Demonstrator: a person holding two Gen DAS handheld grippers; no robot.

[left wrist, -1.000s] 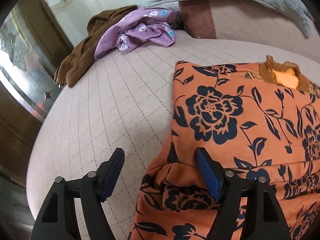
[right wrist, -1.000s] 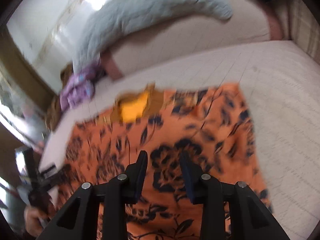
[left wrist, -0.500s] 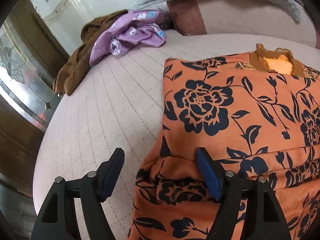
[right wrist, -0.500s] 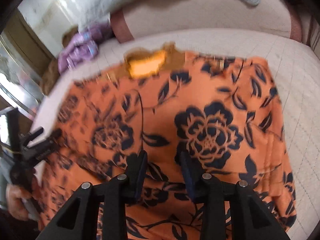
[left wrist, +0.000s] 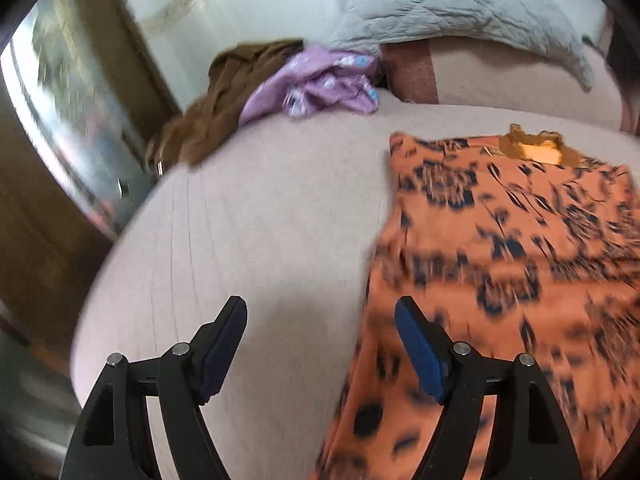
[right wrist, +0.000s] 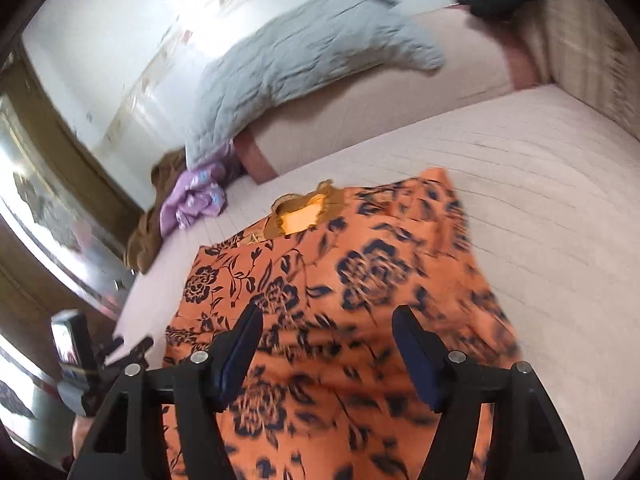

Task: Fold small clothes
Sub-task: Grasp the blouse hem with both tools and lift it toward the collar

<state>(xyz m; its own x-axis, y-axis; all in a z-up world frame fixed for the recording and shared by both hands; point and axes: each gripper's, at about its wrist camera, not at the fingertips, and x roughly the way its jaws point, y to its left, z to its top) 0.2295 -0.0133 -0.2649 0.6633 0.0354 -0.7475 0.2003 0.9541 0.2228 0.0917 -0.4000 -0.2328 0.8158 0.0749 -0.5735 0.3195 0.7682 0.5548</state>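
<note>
a: both sets of tongs are off the cloth right now. the left tongs (left wrist: pixel 320 344) are spread and easing wider, with only bare bed between the pads, just beside the near left edge of the orange floral top (left wrist: pixel 500 240).

b: and the right tongs (right wrist: pixel 326 344) are opening as we speak, hovering over the middle of the top with nothing pinched, as far as i can tell.

a: the top lies spread on the bed (left wrist: pixel 260 220), brown collar (right wrist: pixel 308 210) at the far end. looks like one fold is laid and the next grasp is due. i'd take the two near corners evenly so the hem stays square.

b: room to work? the bed is bare to the top's right and beyond the collar. on the left, watch the bed's edge, which drops away close by.

a: the purple garment (left wrist: pixel 320 84) and the brown one (left wrist: pixel 216 108) sit well apart in the far left corner, under the grey quilt (right wrist: pixel 304 60). no snag there.
</note>
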